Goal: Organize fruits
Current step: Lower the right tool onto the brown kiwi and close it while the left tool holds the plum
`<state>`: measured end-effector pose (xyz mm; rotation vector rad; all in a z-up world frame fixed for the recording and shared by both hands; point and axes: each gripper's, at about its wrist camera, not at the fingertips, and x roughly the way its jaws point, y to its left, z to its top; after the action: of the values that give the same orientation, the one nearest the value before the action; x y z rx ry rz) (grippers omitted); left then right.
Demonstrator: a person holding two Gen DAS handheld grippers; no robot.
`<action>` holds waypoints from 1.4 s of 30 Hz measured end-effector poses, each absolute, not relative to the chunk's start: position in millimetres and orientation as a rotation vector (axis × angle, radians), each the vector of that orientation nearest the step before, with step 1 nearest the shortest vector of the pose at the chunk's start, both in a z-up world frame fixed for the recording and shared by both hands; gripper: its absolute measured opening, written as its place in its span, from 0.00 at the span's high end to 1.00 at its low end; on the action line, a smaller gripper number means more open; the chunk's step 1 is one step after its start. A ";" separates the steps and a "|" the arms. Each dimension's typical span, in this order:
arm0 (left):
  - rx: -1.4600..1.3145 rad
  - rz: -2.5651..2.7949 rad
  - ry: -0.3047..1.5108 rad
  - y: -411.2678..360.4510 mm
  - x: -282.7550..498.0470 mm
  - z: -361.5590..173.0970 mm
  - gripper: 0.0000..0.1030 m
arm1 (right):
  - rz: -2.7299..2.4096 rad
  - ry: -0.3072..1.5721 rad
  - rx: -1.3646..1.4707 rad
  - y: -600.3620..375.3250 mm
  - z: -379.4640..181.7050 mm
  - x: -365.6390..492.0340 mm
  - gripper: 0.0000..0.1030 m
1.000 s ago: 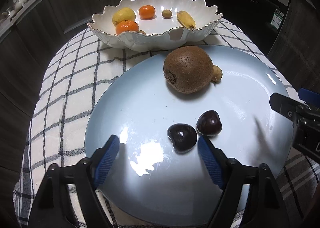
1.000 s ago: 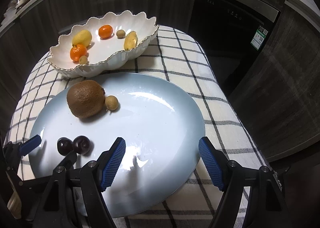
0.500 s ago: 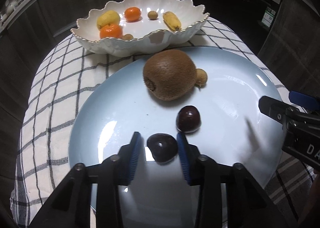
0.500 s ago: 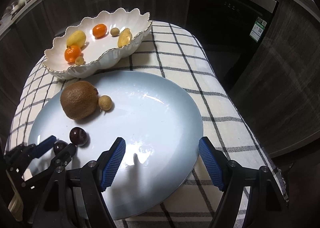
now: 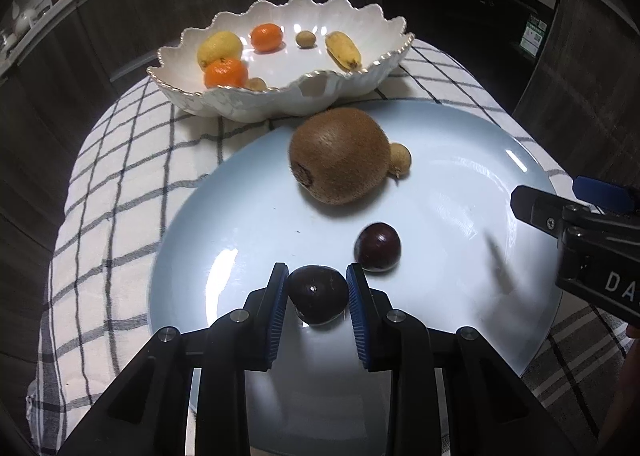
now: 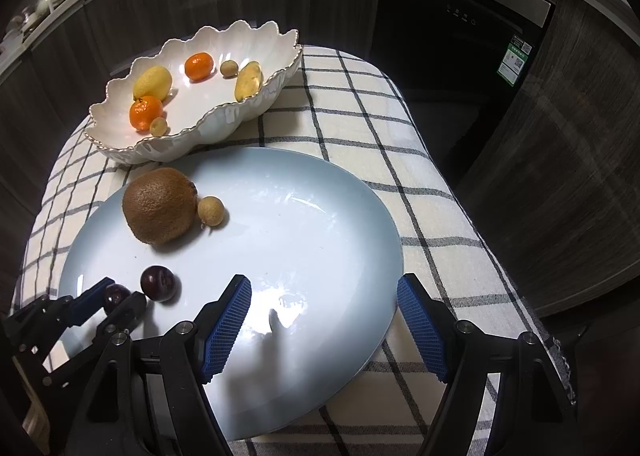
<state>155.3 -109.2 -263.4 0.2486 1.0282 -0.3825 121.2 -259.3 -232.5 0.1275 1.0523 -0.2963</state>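
Left tongs (image 5: pixel 317 288) are pinching a dark cherry (image 5: pixel 318 292) between their blue pads, the jaws having just been closing onto it, low over the pale blue plate (image 5: pixel 224 224). Right tongs (image 6: pixel 324 320) are hanging wide apart and empty over the plate's near edge. A second cherry (image 5: pixel 377 246) is sitting just beside the gripped one, with a kiwi (image 5: pixel 339 154) and a small brown fruit (image 5: pixel 399 158) touching it farther back. Judging by this, the pick-up step is under way; next the cherry likely needs lifting clear and carrying to the white scalloped bowl (image 5: pixel 280 104) already holding fruit.
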 end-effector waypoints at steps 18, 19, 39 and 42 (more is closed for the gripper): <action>0.162 -0.268 1.000 -54.9 175.2 -242.7 0.71 | -0.084 1.008 0.037 -201.5 -216.1 165.7 0.26; 0.158 -0.262 0.998 -52.6 176.2 -241.9 0.71 | -0.066 1.008 0.028 -198.0 -215.9 169.5 0.26; 0.111 -0.194 1.019 -36.5 196.1 -248.9 0.71 | 0.141 1.142 -0.133 -161.1 -250.8 234.3 0.26; 0.109 -0.192 1.026 -35.8 197.8 -251.7 0.71 | 0.158 1.161 -0.162 -155.6 -257.1 239.0 0.26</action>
<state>197.8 -35.8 -251.6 0.1095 1.0261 -0.1920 239.0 -155.6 -257.1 -0.1615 1.1610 0.1584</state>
